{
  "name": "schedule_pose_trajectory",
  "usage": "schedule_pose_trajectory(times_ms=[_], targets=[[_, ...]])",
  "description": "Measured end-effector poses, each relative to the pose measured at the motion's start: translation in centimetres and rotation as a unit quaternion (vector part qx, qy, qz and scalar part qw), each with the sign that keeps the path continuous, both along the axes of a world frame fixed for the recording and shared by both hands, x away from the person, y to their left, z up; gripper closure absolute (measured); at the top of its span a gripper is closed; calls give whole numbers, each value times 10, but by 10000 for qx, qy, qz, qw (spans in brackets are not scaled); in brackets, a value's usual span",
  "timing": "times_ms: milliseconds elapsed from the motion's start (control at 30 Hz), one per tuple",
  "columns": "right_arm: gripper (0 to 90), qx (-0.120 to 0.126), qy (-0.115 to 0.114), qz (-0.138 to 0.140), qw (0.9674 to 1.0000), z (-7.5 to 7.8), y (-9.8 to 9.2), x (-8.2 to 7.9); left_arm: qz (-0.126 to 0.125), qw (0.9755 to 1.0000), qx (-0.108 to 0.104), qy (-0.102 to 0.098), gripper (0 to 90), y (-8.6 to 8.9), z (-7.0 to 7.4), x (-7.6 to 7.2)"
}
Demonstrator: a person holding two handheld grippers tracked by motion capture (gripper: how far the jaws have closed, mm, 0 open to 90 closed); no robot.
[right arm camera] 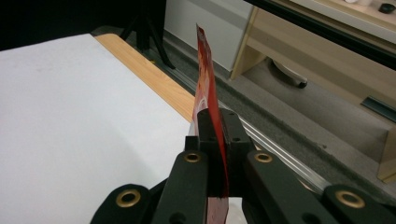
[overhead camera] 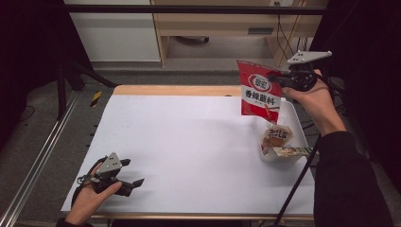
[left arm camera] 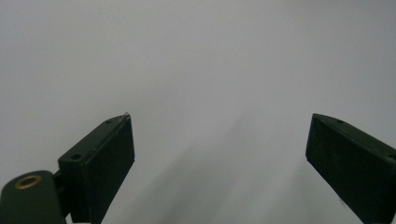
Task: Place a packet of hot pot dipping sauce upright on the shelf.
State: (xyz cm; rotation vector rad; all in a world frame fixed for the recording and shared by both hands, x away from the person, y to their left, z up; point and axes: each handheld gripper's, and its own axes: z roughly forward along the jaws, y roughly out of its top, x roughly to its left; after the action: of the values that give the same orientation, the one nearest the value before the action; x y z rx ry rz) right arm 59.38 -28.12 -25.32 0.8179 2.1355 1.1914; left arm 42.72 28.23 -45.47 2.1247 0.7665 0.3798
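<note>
Your right gripper (overhead camera: 279, 78) has its jaws clamped on the top edge of the red sauce packet (overhead camera: 259, 90), hanging over the white bin (overhead camera: 297, 124) at the table's far right. Keep the pinch firm w/ no swinging (thin, floppy pouch, white label). Left gripper (overhead camera: 130, 184) is idle, jaws wide apart.

White-covered table with a tub at its right edge

The table (overhead camera: 189, 142) has a white sheet over most of its top, leaving a strip of bare wood (overhead camera: 177, 90) along the far edge. A white tub (overhead camera: 297, 124) stands on the sheet against the right edge, with food packets inside. The left gripper (overhead camera: 135, 182) rests near the near left corner.
</note>
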Motion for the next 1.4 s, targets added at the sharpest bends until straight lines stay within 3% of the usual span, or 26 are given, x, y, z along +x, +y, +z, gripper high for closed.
schedule_pose_trajectory(times_ms=[500,700,967,1167,1400], targets=[[897,107,53,-570,9983,-5,-48,-11,-51,10000,13,37,77,-3,-1,1],[897,94,201,-625,9978,-21,-47,-5,-65,10000,26,34,77,-3,-2,0],[897,279,331,-652,9969,-49,-50,-2,-69,10000,26,40,77,-4,-2,0],[894,459,347,-881,9945,-63,-61,-12,-74,9999,51,48,77,-3,-2,0],[882,448,531,-1280,9893,-78,-85,-28,-53,10000,45,20,77,-3,-1,-2]])
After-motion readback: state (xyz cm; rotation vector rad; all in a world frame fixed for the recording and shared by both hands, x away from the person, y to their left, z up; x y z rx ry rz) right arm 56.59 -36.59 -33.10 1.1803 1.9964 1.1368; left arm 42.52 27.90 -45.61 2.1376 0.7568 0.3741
